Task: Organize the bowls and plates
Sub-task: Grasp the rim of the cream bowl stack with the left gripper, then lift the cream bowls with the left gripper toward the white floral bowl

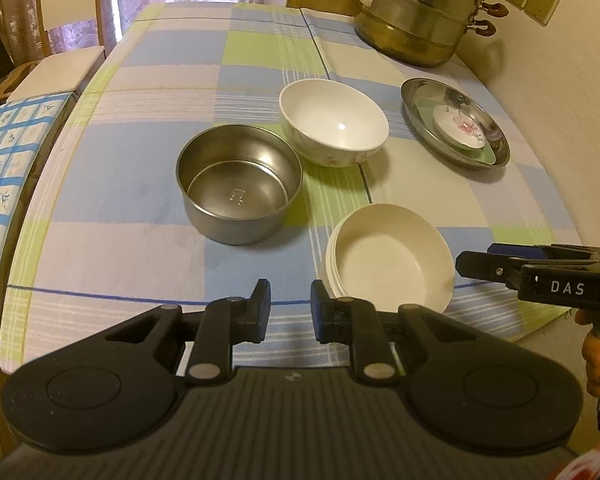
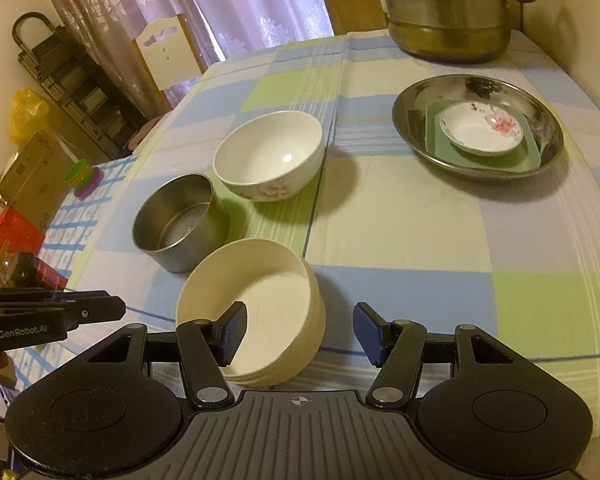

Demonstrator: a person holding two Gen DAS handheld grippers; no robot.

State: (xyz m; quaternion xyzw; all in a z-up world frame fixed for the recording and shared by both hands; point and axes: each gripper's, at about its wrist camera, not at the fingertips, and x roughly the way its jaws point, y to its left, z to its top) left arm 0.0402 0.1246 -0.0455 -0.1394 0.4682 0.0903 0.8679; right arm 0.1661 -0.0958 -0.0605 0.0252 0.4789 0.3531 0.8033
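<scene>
Cream bowl point(image 2: 256, 316) sits on the counter point(image 2: 420, 240) directly under the right hand-held gripper point(image 2: 298, 332), whose released jaws straddle its right wall; left hand-held gripper point(image 1: 290, 308), narrowly parted and empty, lies just beside

Right gripper point(image 2: 298, 330) jaws apart, left jaw over cream bowl point(image 2: 276, 280) rim.

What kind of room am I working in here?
Probably a home dining area: a table under a checked tablecloth, a dining chair by curtains, and a steamer pot.
</scene>
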